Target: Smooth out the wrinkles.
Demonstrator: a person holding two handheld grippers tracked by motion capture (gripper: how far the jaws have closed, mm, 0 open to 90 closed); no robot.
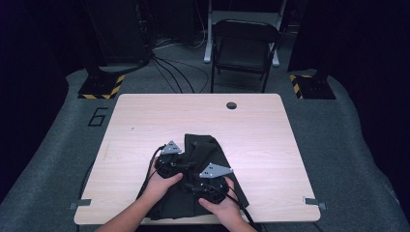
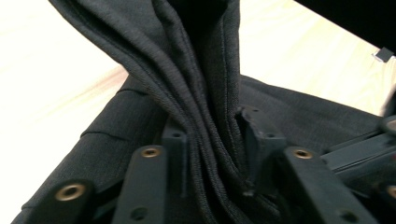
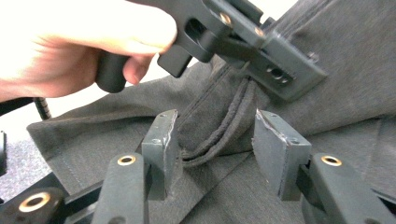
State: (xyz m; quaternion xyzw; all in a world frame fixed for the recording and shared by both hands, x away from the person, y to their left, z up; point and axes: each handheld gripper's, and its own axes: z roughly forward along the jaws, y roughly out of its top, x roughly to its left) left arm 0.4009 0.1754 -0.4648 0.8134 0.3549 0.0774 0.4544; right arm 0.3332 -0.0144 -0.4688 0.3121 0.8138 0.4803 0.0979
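A dark grey garment lies bunched on the wooden table, near its front middle. My left gripper sits on the cloth's left part. In the left gripper view, my left gripper is shut on a gathered bundle of seamed folds that rises from its jaws. My right gripper is just right of and nearer than the left one. In the right gripper view, my right gripper stands open, its pads either side of a hemmed edge of the cloth. Beyond it, a hand holds the left gripper.
Bare tabletop surrounds the garment, with a round cable hole near the far edge. A black folding chair stands behind the table. Two stands with yellow-black bases flank the far corners. Cables run over the floor.
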